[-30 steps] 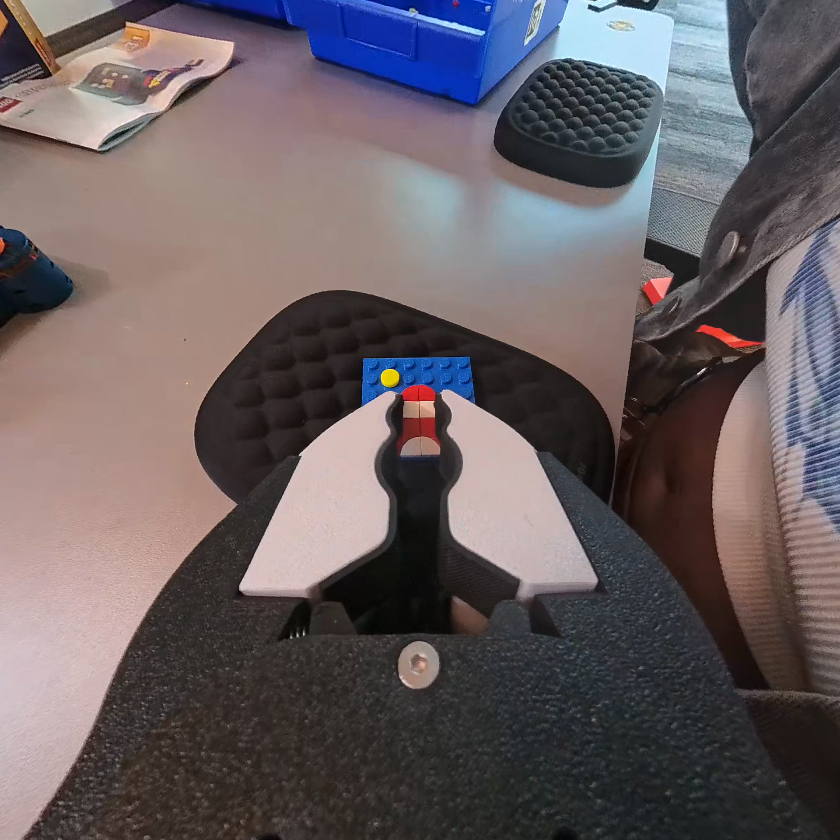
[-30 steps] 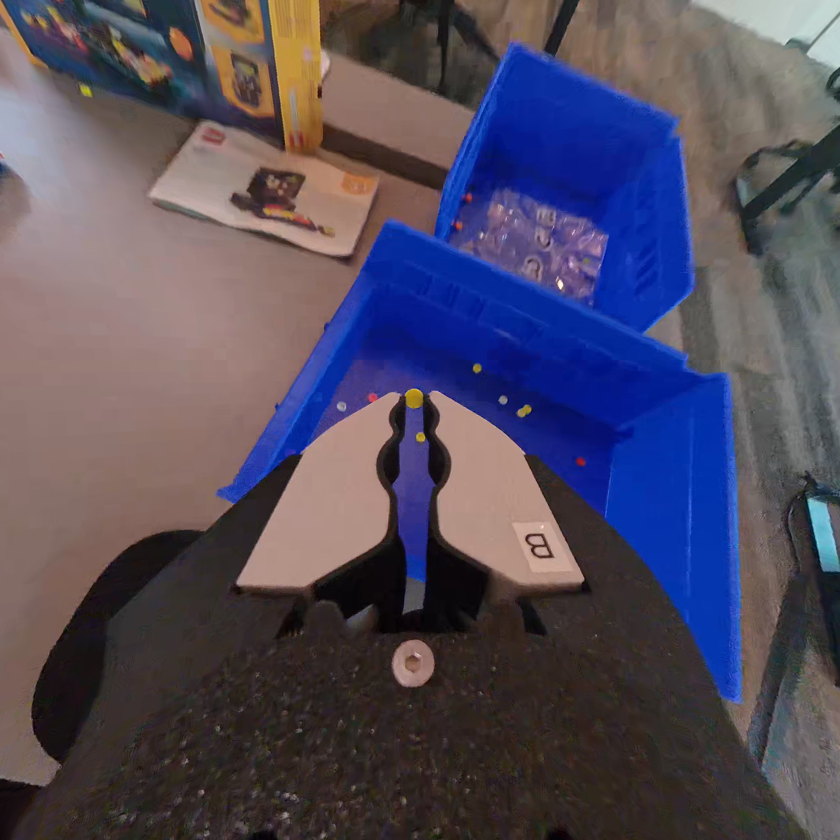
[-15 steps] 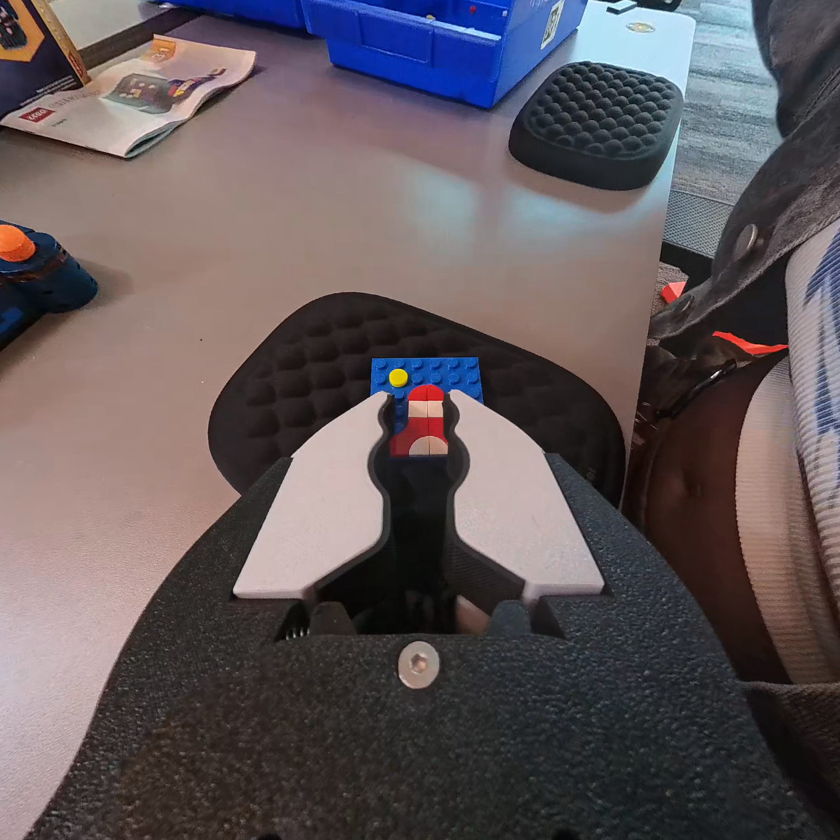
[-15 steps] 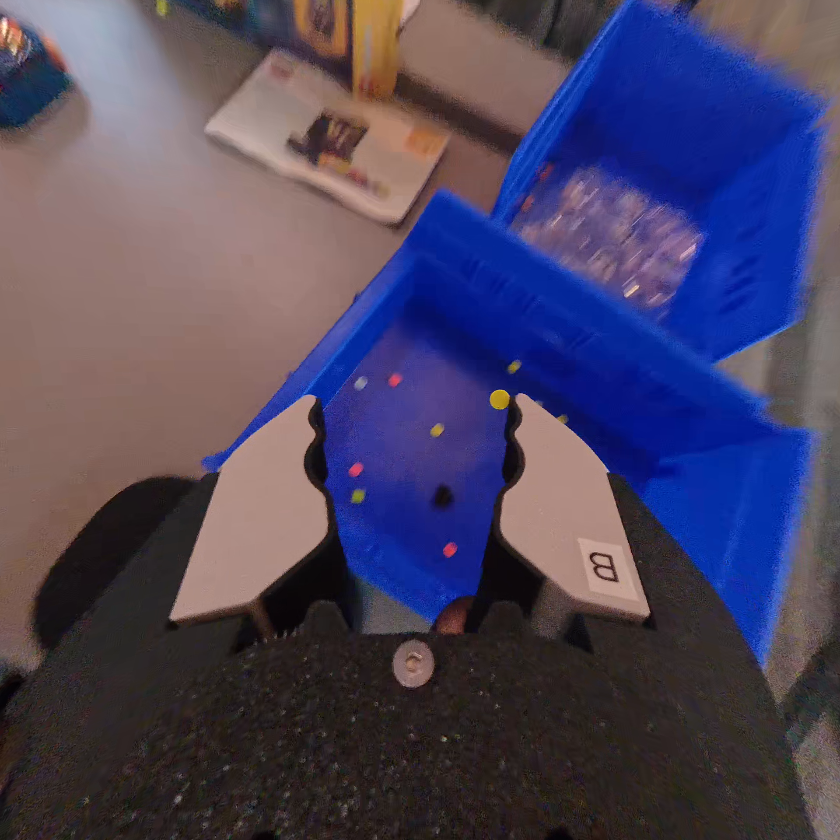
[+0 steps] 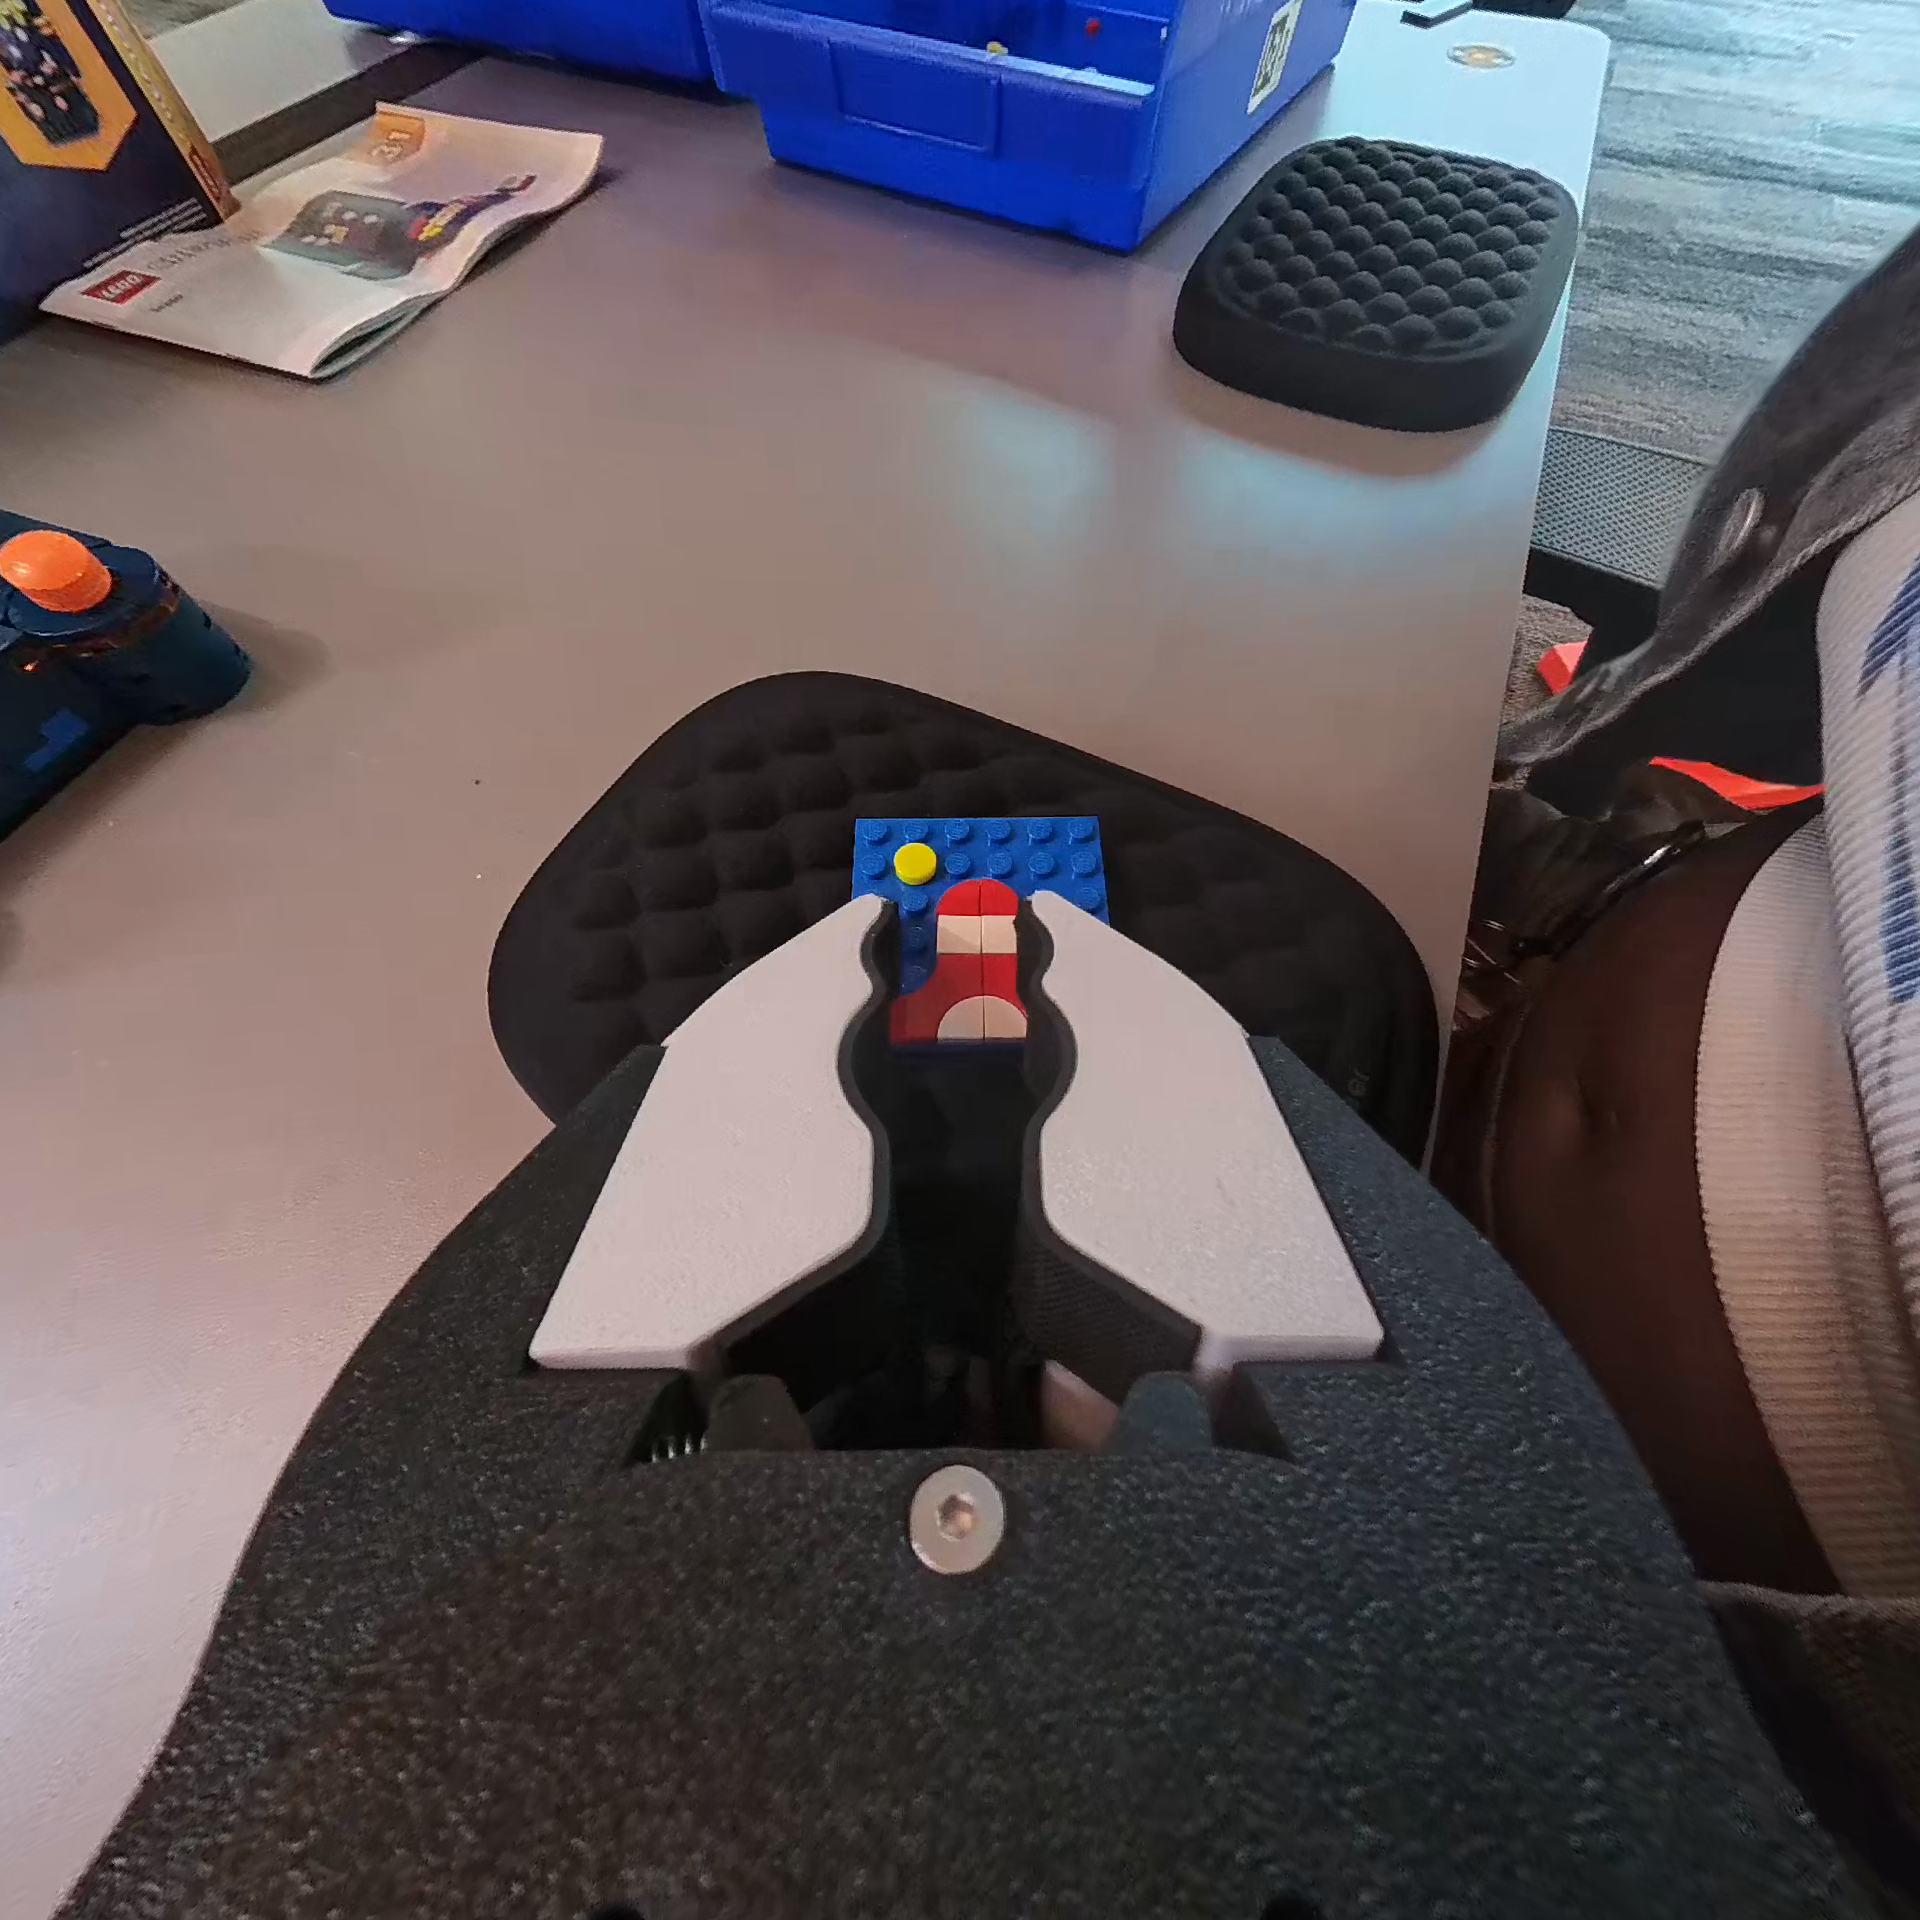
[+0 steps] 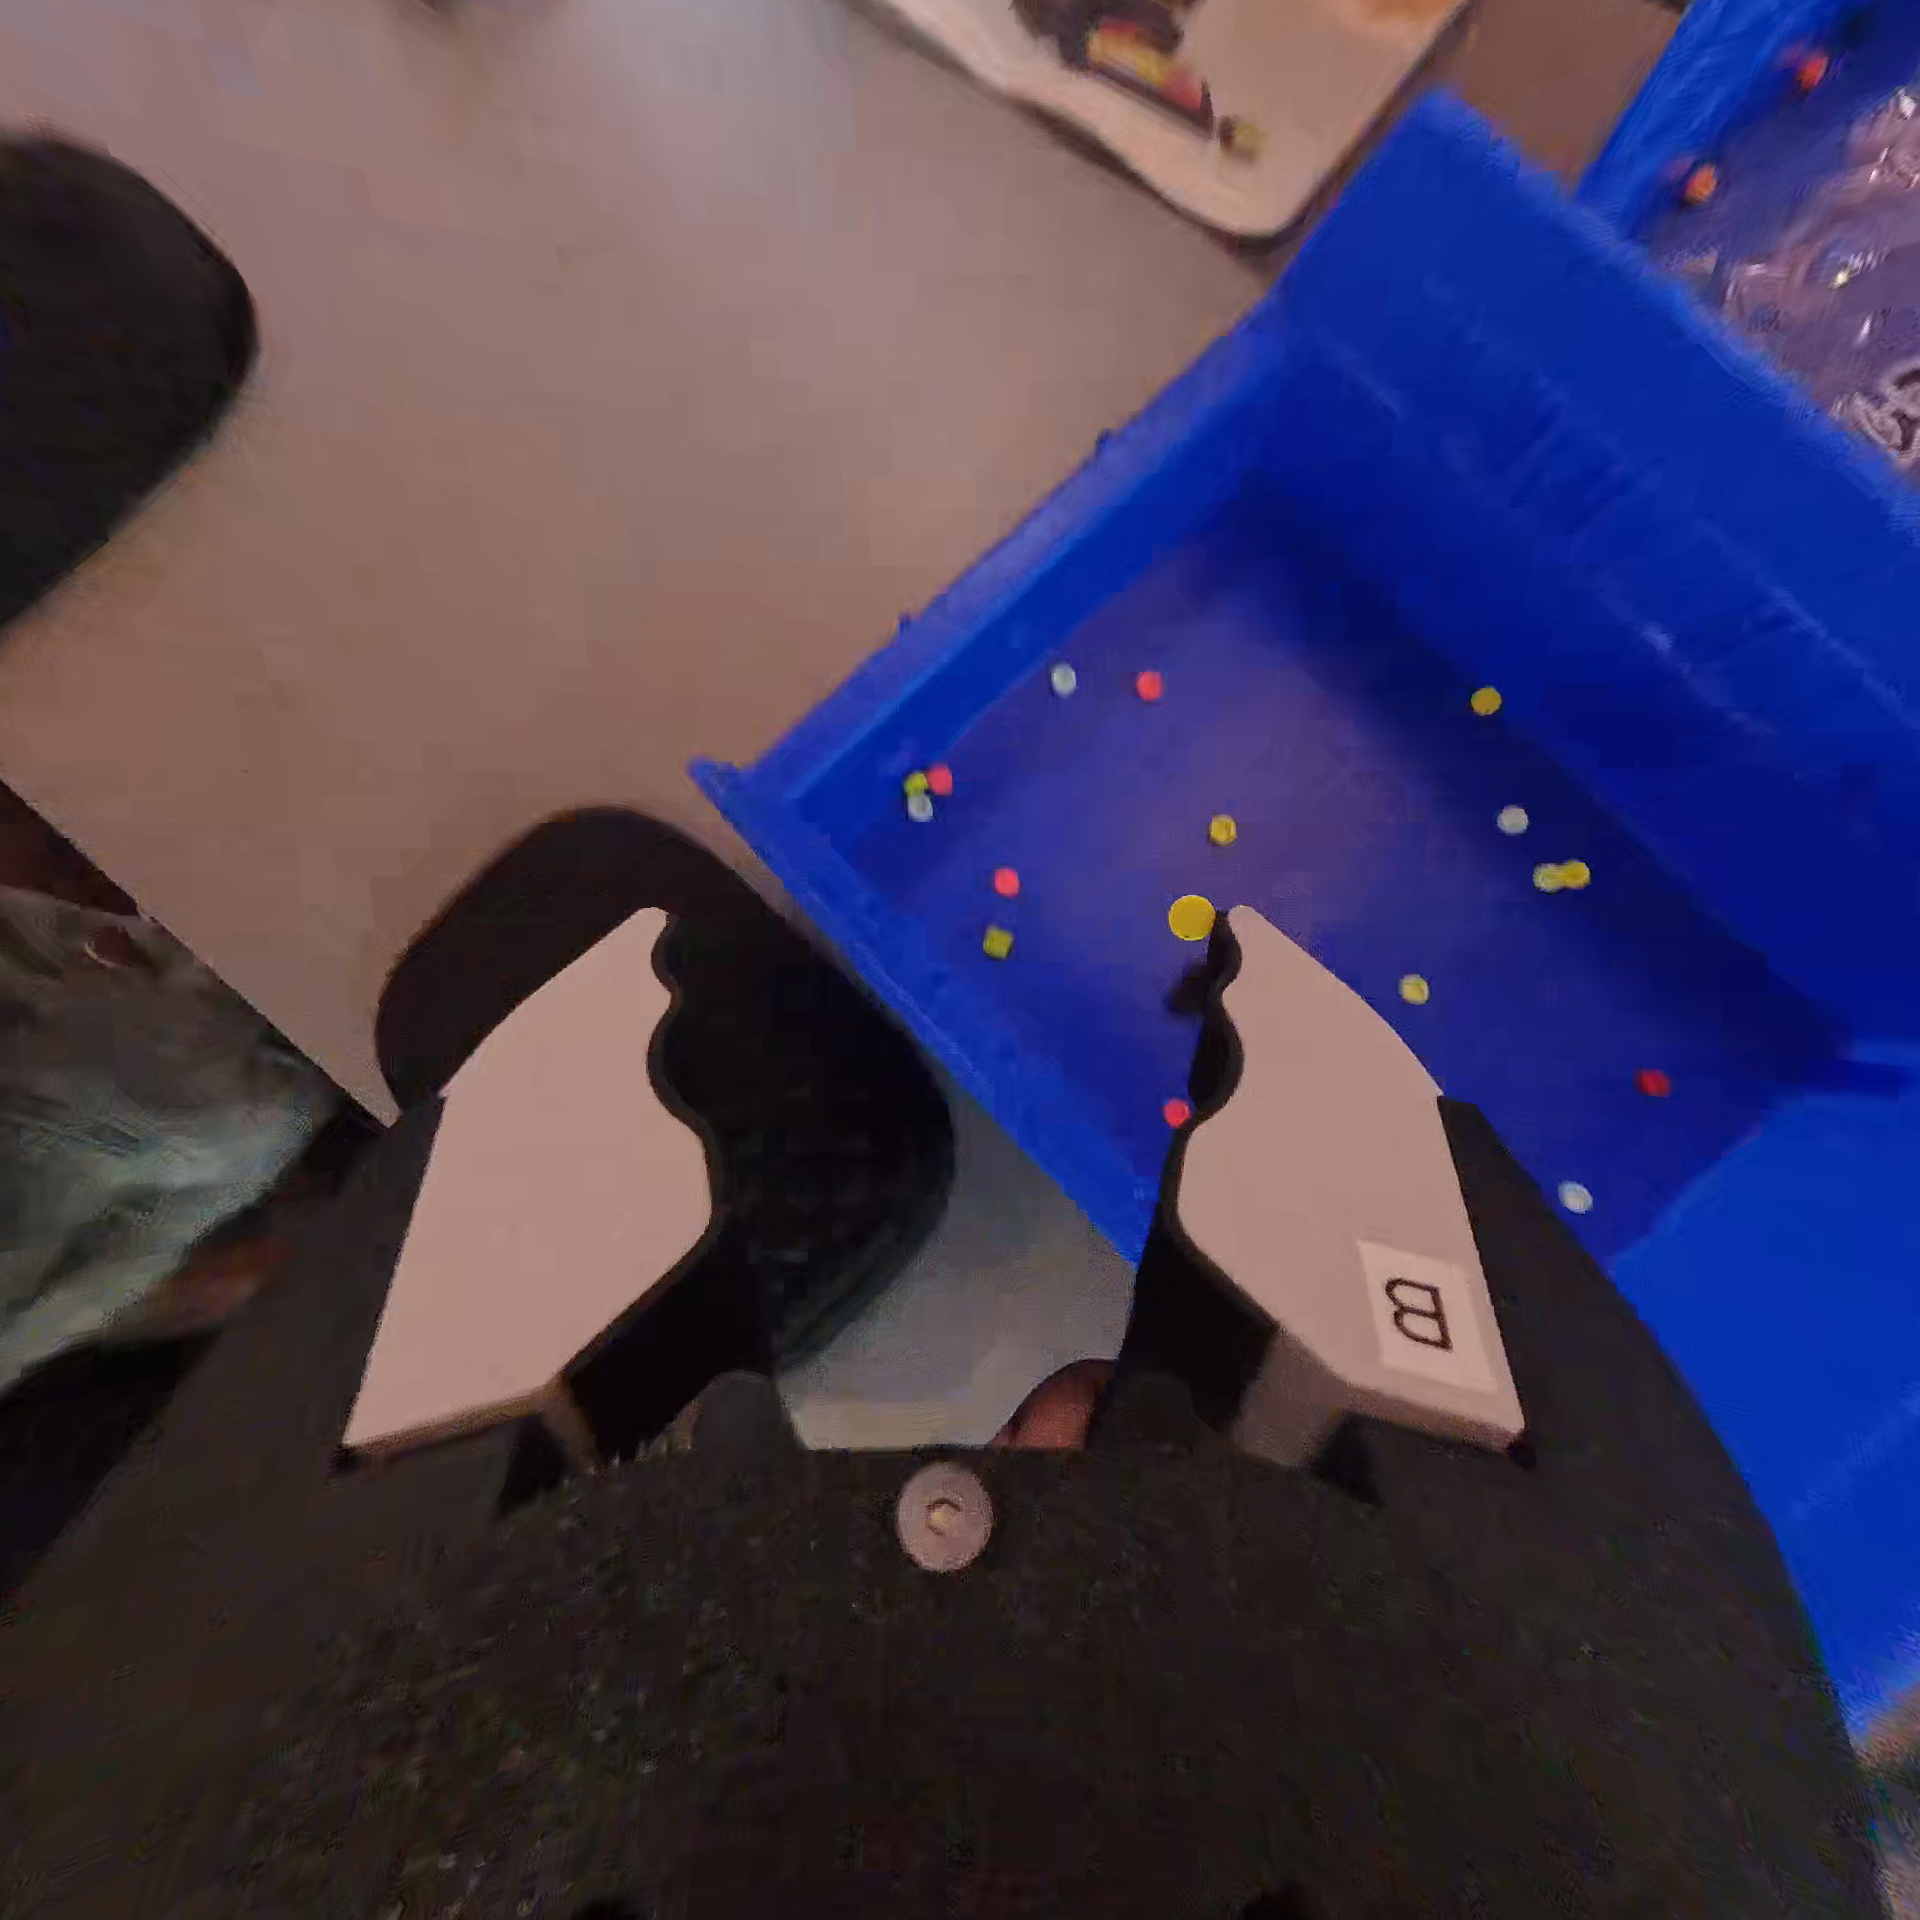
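A blue studded plate (image 5: 1039, 847) lies on a black dimpled pad (image 5: 727, 831). It carries a yellow round stud (image 5: 914, 863) and a red and white brick build (image 5: 980, 971). My left gripper (image 5: 958, 902) is narrowly open around that build; its right finger is close against it. My right gripper (image 6: 945, 920) is wide open over the near edge of a blue bin (image 6: 1455, 436) that holds several small loose studs. A larger yellow round stud (image 6: 1191, 918) sits right at the tip of its right finger (image 6: 1309, 1091).
A second black pad (image 5: 1382, 281), blue bins (image 5: 1018, 135), a booklet (image 5: 332, 239) and a box (image 5: 73, 114) lie farther back. A dark blue model with an orange knob (image 5: 94, 644) is at the left. A person's torso (image 5: 1818, 1039) is beyond the table's right edge. Across from one pair of fingers to the other is roughly 40 cm.
My left gripper has opened a little around the red and white build. My right gripper has opened wide from being shut on the yellow stud and has swung left and lower over the bin.
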